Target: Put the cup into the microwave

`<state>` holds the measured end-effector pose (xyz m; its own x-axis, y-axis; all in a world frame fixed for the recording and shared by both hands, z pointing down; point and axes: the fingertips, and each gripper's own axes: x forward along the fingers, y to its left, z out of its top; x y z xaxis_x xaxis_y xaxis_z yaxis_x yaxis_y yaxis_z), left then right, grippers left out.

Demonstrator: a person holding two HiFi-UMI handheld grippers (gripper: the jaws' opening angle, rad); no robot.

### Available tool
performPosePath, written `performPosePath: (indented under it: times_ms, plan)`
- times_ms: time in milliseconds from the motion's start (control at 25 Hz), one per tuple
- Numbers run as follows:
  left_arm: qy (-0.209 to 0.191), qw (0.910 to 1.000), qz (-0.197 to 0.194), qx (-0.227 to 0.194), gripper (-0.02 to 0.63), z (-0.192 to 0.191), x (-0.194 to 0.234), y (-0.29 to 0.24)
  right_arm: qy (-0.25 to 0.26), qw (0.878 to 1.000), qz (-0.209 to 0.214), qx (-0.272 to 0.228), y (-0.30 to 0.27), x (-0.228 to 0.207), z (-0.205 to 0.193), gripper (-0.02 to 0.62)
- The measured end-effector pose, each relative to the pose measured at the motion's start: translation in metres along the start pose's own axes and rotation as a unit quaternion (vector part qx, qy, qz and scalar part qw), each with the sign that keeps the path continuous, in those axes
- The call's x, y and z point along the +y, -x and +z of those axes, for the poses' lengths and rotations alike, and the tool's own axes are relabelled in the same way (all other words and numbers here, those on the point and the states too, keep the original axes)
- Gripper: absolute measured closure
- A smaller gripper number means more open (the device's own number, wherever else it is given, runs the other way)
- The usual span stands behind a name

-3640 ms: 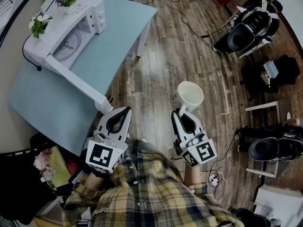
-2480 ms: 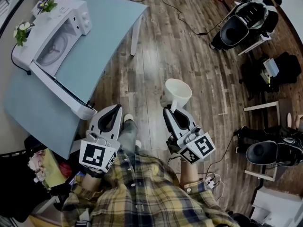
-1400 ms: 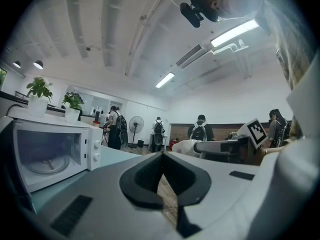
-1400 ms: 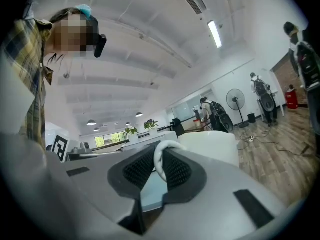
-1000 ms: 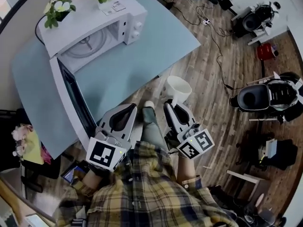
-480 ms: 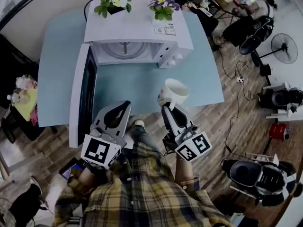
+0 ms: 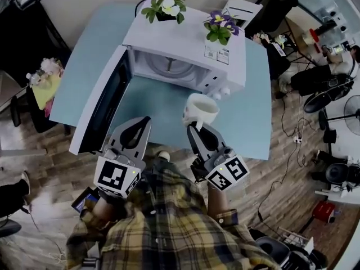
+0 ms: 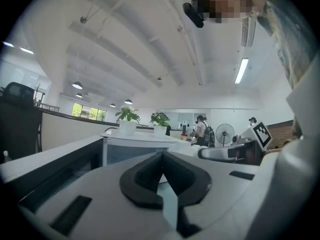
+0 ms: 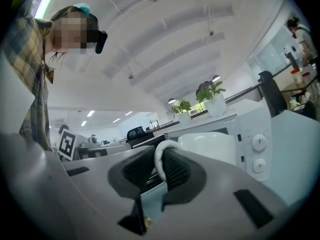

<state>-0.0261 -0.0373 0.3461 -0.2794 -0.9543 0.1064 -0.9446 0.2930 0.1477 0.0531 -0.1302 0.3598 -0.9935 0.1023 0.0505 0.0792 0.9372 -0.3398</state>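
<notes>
The white cup [image 7: 201, 108] has been brought round to the front of the microwave [image 7: 185, 44], whose door [image 7: 101, 108] is wide open. It is gripped by its handle in the right gripper [image 7: 195, 129], just in front of the knobs [image 7: 225, 90], so it can soon be put inside. The left gripper [image 7: 139, 124] is closed on nothing.

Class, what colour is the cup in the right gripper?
The round handled cup is white, clearest in the head view.
</notes>
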Motion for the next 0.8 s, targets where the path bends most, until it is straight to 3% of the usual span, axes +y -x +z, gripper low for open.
performPosePath:
  times_ms: [240, 400, 600, 800]
  plan:
    - [0.003, 0.9974, 0.071, -0.014, 0.613, -0.002, 0.003, 0.006, 0.009, 0.998, 0.059, 0.018, -0.002, -0.005, 0.002, 0.541]
    - [0.008, 0.9948, 0.1, -0.014, 0.612, -0.009, 0.007, 0.01, 0.013, 0.997, 0.077, 0.024, -0.002, -0.008, 0.001, 0.541]
    - [0.01, 0.9936, 0.112, -0.007, 0.613, -0.01, 0.017, 0.006, 0.009, 0.996, 0.083, 0.029, -0.011, -0.014, 0.001, 0.541]
    - [0.014, 0.995, 0.099, -0.003, 0.612, -0.005, 0.035, -0.013, -0.003, 0.996, 0.08, 0.029, -0.03, -0.02, 0.002, 0.541]
